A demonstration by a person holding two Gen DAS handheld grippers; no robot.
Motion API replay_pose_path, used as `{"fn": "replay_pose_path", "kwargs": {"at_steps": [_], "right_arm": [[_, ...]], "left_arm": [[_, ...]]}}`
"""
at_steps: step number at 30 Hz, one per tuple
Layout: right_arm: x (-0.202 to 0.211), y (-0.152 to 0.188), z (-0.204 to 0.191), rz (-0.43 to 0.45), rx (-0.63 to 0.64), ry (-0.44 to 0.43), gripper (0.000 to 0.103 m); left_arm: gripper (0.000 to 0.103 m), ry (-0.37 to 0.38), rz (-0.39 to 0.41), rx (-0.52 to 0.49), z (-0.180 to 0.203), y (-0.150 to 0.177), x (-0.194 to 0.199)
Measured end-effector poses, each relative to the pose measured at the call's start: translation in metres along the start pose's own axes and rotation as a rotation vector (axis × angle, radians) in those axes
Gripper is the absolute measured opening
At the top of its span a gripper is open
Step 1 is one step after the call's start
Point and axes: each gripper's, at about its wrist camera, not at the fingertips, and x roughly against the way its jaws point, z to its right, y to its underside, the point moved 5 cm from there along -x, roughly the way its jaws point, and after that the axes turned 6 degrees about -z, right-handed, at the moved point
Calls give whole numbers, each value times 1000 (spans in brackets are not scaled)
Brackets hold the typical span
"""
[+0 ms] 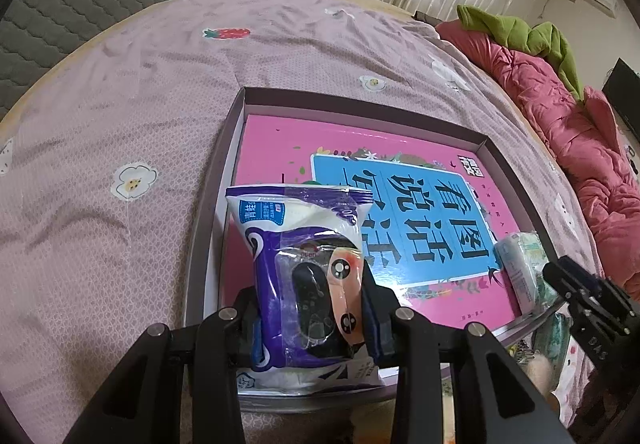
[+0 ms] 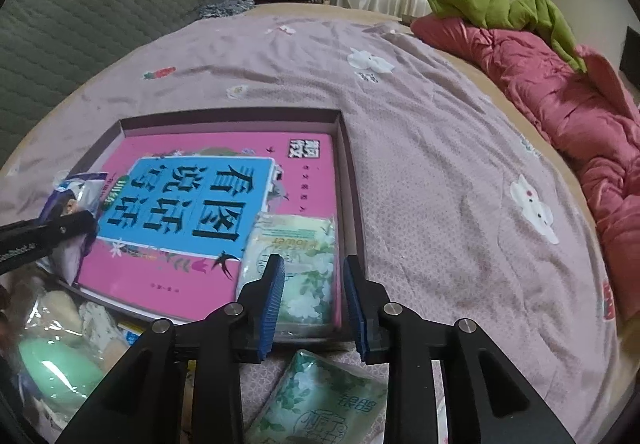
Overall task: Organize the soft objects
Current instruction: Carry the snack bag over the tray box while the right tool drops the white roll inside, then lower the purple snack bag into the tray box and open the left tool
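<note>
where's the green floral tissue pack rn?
Right wrist view: green floral tissue pack lies in the box's near right corner, on the pink book.

Lilac flower-print bed (image 2: 440, 171) bearing shallow box (image 2: 352, 179), pink quilt (image 2: 560, 103), green tissue pack (image 2: 320, 400).

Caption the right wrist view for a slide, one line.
Right tongs open above a green tissue pack lying in the shallow box on the bed.
</note>
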Motion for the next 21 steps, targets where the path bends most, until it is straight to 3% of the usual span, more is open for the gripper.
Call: {"fn": "replay_pose_path", "kwargs": {"at_steps": [5, 21], "right_arm": [[8, -5, -5, 33, 18, -8, 42], [4, -2, 2, 12, -6, -7, 54]], "left_arm": [[38, -37, -2, -24, 4, 1, -3], [48, -26, -16, -35, 7, 3, -3]]}}
